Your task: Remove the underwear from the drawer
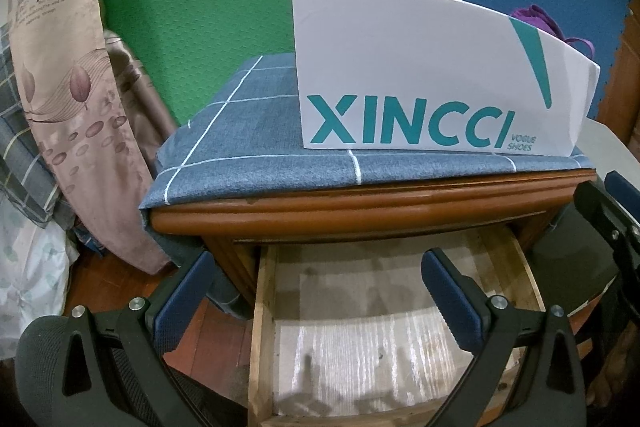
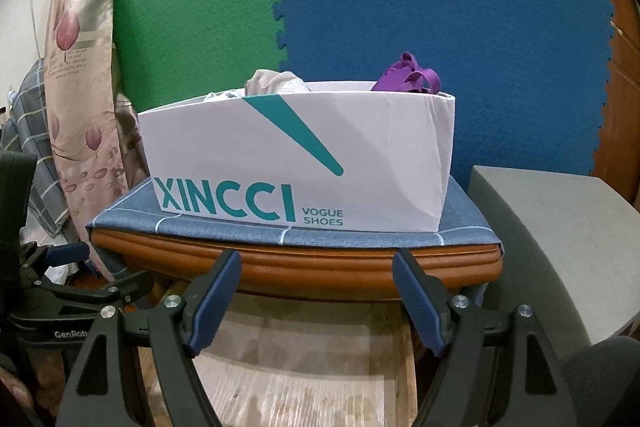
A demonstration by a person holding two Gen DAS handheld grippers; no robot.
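Drawer: standing pulled out under the nightstand; I am seeing only bare liner in the part that shows.
Underwear: purple and beige garments are poking over the rim of the shoe box on top.
Left gripper: I am holding it spread, gripping nothing.
Right gripper: also spread, nothing between the fingers.
Progress: seemingly near finished; nothing visible is left to lift.

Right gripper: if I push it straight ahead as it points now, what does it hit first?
Likely the nightstand's rounded wooden top edge, which sits level with the open right gripper; the open drawer lies below. Depth is unclear, so it might pass just under the edge instead.
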